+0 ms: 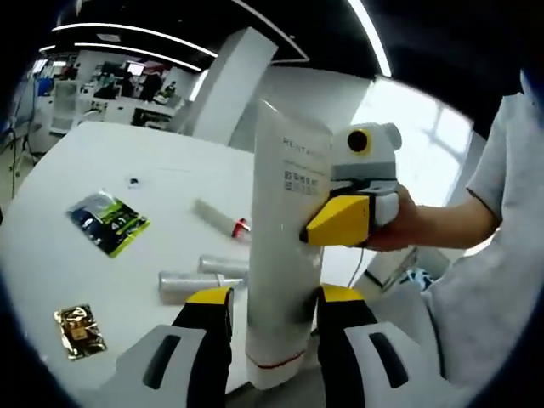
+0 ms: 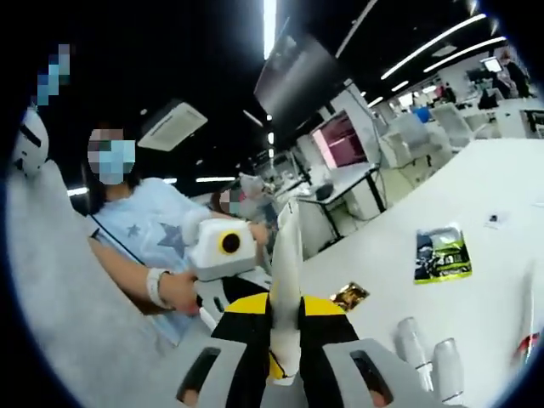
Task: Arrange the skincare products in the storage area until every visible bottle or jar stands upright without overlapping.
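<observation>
Both grippers clamp one white tube (image 1: 285,246), held upright above the near table edge: the left gripper (image 1: 274,310) pinches its lower part, the right gripper (image 2: 285,327) its edge-on body higher up. Farther left on the white table (image 1: 102,153), two silver bottles (image 1: 200,276) and a red-capped tube (image 1: 219,217) lie flat, so I judge most of the arranging remains.
</observation>
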Demonstrator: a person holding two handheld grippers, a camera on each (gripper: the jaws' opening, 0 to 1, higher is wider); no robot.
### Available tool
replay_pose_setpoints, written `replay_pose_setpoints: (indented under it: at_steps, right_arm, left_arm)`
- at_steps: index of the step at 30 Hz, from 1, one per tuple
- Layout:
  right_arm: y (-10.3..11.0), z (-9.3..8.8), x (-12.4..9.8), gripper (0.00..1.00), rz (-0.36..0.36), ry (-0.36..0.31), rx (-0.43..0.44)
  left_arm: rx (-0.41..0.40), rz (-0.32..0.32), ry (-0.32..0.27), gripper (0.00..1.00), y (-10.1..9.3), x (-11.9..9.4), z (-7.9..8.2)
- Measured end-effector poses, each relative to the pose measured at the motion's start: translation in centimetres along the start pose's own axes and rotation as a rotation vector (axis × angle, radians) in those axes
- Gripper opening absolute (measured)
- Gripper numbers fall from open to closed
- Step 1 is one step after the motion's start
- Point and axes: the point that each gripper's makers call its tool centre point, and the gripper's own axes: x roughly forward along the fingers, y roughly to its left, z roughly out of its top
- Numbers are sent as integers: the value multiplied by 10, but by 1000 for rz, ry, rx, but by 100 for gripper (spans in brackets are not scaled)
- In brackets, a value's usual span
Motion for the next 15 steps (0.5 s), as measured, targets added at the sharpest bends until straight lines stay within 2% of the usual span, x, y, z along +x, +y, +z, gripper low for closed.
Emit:
replay_pose_setpoints:
  at_steps: [2, 4, 5, 8, 10, 13, 15]
  right_arm:
    - [1, 0, 1, 3, 19, -2, 14]
    - [7, 0, 3, 3, 63, -4, -25]
    - [9, -1, 5, 4, 73, -4, -40]
    - [9, -6, 8, 4, 89, 21, -44]
    - [8, -9, 9, 5, 95, 29, -37]
    - [2, -7, 11, 6, 55, 1, -8]
    - [-1, -5, 14, 8, 10, -11, 7]
  left_arm:
    - [9, -47, -17, 32, -9, 1, 3]
    - [13, -69, -19, 28, -13, 0, 4]
    - [13, -102, -11, 25, -19, 0, 2]
    - [15, -116, 8, 23, -22, 0, -3]
    - [22, -93, 27, 22, -19, 1, -7]
    - [-1, -77, 25, 21, -14, -1, -5]
    - [20, -24, 20, 21, -7, -1, -4]
